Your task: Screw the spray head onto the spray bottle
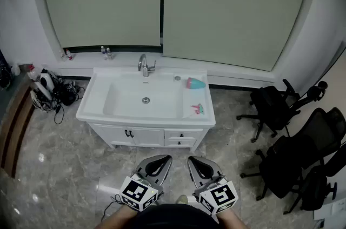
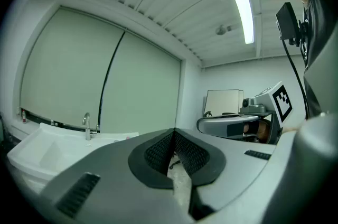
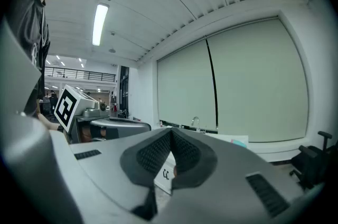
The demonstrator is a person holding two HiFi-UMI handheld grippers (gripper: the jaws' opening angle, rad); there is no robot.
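Fingers (image 2: 158,150) of the left gripper (image 2: 174,132) meet tip to tip with nothing between them. The right gripper (image 3: 170,132) is likewise closed and empty. The teal spray bottle (image 1: 195,82) lies on its side on the flat right side of the white sink (image 1: 92,110). The small pink-and-teal spray head (image 1: 197,109) lies apart from it, nearer the front edge. The basin (image 1: 124,102) beside them holds only its drain (image 1: 145,100), below the faucet (image 1: 144,65). Both grippers are held side by side, close to the person (image 1: 167,218). They are roughly level, aimed at the sink and well apart from it.
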